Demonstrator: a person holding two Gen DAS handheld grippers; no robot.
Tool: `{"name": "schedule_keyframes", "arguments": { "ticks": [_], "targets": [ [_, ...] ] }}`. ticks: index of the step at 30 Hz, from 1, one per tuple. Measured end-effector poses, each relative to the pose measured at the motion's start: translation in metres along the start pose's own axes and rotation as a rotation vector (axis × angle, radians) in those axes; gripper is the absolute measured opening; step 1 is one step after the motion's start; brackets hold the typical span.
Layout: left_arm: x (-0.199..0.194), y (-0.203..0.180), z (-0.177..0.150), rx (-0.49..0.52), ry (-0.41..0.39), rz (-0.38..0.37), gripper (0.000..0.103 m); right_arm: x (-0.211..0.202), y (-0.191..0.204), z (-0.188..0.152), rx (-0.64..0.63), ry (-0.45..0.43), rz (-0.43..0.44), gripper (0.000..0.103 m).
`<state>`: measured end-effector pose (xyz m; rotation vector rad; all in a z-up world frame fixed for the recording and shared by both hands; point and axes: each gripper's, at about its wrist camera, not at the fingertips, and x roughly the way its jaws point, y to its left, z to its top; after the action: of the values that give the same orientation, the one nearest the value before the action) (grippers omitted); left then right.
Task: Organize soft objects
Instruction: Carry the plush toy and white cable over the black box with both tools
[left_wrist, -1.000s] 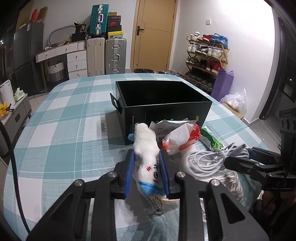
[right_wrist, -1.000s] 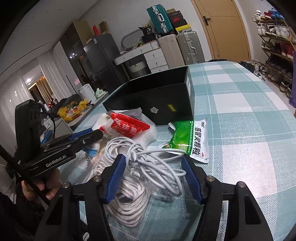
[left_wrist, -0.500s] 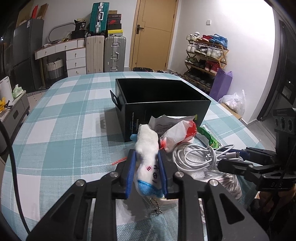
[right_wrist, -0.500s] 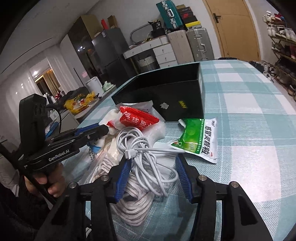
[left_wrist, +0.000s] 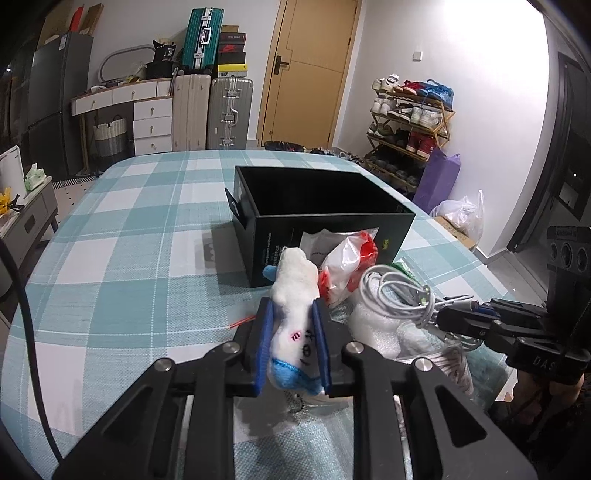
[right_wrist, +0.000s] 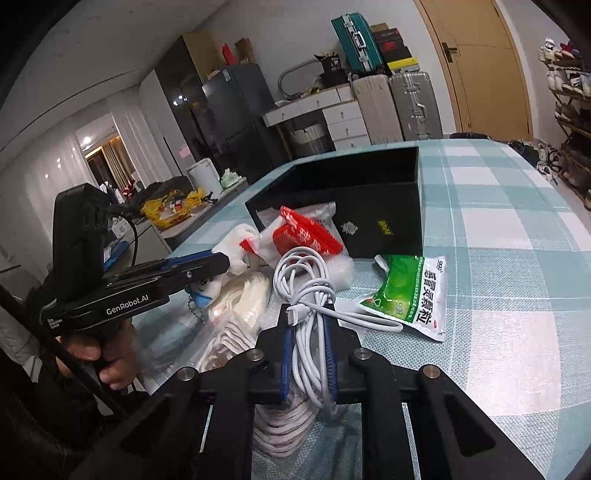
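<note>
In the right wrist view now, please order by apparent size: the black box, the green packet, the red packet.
1. black box
2. green packet
3. red packet, though partly hidden by the white cable, so less sure.

Box (left_wrist: 325, 206) on table (left_wrist: 122, 236), packets (right_wrist: 306, 236) before it, cable (right_wrist: 306, 291) atop bagged rope (right_wrist: 240, 314), sachet (right_wrist: 410, 291) right
</note>
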<state>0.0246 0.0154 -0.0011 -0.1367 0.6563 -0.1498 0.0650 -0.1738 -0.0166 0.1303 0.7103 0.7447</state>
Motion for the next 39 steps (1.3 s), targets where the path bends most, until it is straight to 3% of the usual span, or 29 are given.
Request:
{"name": "schedule_keyframes", "arguments": {
  "ticks": [11,22,39],
  "targets": [
    [-0.025,-0.002,0.012,0.001,-0.069,0.008,0.019,-0.030,0.008,0.014,-0.010,-0.112,-0.008,0.015],
    [-0.046,-0.001,0.040,0.011,-0.147,0.029,0.019,-0.065,0.004,0.050,-0.011,-0.212,-0.008,0.015],
    [-0.032,0.005,0.078,0.000,-0.184,0.037,0.019,-0.061,-0.010,0.094,0.015,-0.220,-0.076,0.015]
  ]
}}
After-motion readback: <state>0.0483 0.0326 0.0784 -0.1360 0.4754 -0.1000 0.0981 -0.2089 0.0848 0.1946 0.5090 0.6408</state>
